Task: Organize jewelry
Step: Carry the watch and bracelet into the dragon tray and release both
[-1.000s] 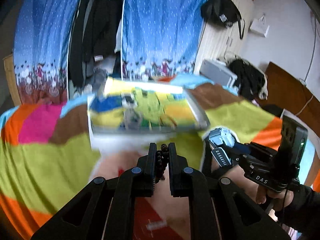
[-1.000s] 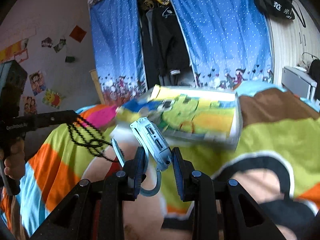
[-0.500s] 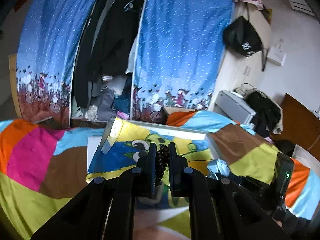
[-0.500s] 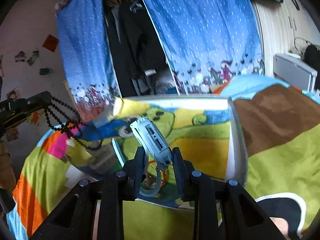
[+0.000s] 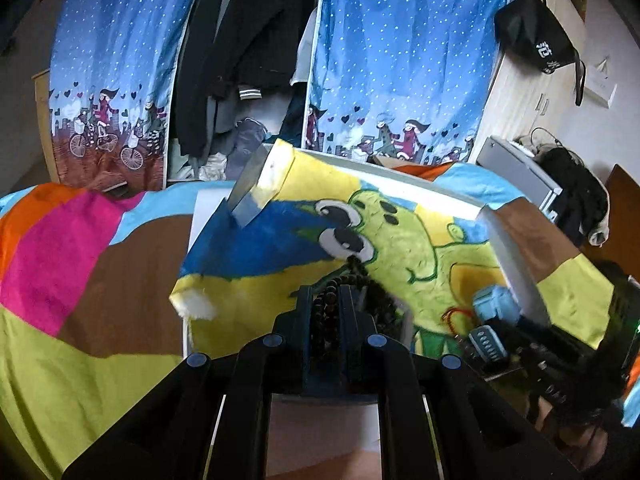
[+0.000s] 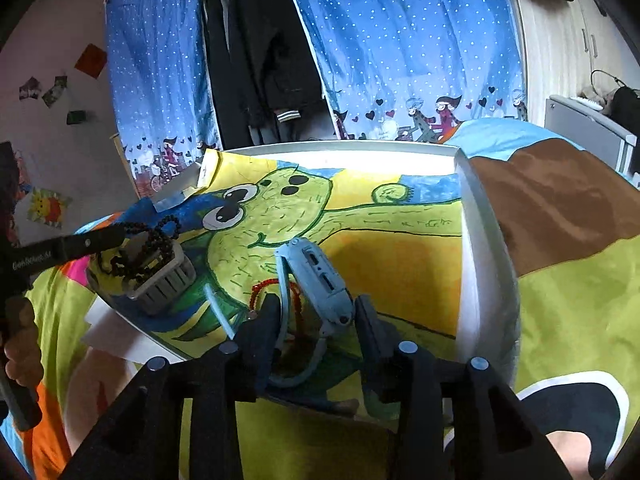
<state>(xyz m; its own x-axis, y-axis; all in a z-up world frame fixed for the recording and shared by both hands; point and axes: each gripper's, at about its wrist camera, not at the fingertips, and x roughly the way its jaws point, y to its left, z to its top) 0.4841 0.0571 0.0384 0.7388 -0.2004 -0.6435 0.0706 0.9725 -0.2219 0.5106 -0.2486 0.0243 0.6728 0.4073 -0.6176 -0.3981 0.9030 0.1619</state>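
Nearest to me, my right tongs (image 6: 314, 312) are clamped on the light blue watch (image 6: 316, 276), its body tilted up between the fingers and its strap looping down below them. The watch hangs over the near edge of the white tray (image 6: 480, 240), which lies on the bed's patchwork blanket (image 6: 568, 280) and is lined with a cloth showing a green cartoon creature (image 6: 272, 208). Just under the watch a red bead string (image 6: 260, 292) lies on that cloth.

My left tongs (image 5: 325, 300) are closed on a dark bead necklace (image 5: 348, 276); the beads run up between the fingers and spill over their tips. From the right wrist camera the necklace (image 6: 152, 244) dangles from those tongs into a small grey slotted basket (image 6: 164, 280) at the tray's near left corner. A hand (image 6: 20, 344) grips the left handle at the frame's left edge.

Beyond the tray's far edge hang blue dotted curtains (image 6: 400, 48) with dark clothes (image 6: 264, 52) between them.
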